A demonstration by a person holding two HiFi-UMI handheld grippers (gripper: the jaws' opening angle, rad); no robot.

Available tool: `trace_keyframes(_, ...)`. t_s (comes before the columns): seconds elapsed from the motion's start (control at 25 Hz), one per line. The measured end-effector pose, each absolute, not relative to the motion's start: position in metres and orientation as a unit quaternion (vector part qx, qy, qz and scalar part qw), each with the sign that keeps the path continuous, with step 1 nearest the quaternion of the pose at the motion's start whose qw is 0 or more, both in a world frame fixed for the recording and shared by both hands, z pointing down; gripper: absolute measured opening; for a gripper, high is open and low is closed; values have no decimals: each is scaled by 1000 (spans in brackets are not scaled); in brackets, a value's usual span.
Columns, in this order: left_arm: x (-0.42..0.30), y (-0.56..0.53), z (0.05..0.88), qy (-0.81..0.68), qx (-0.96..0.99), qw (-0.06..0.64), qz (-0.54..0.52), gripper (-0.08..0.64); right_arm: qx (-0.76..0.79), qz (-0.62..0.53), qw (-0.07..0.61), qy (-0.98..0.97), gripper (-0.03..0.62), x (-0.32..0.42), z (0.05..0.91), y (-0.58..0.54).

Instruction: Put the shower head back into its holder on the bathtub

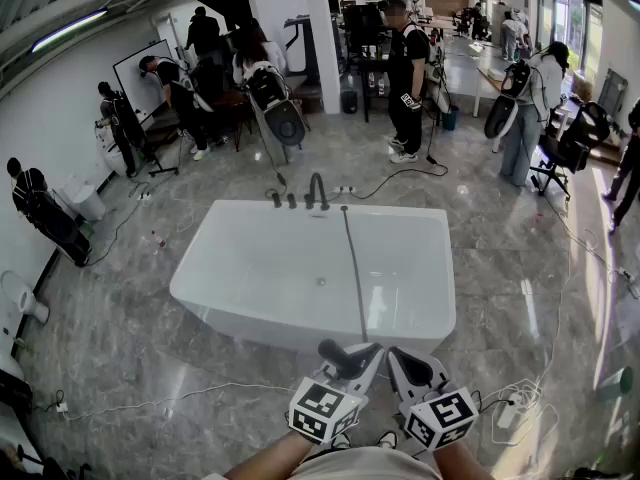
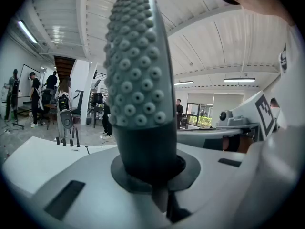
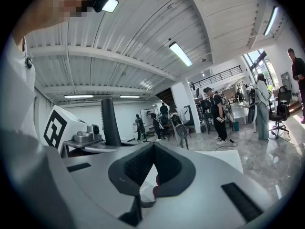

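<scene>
While a white bathtub (image 1: 250, 258) stands in a busy hall, a person at its near rim holds the shower head (image 2: 138, 80) upright in the left gripper (image 1: 355, 363). Its jaws are clamped on the dark handle below the studded face, apparently so that the hose (image 1: 352, 268), trailing across the basin, can follow the head to the fittings (image 1: 316, 193) on the far rim, where the holder probably sits. The right gripper (image 1: 412, 368) rides just beside it, jaws together and empty, seemingly kept free to steady the head when it is seated.
</scene>
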State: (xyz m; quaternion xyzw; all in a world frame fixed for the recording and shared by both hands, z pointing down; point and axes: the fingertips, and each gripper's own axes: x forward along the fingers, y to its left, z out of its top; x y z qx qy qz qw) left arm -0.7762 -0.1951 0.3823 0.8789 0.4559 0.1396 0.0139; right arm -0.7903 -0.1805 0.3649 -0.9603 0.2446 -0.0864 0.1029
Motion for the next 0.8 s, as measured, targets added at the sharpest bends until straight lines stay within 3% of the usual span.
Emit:
trace_keyframes(0.52,-776,-200,380,455,879,13,140,18,-960,-87,104,245,14,-790,362,-185)
trace_keyframes(0.8,-773,-197,377,459,878,11,138,18,-959,-78,136,236,14,-789,360,-172)
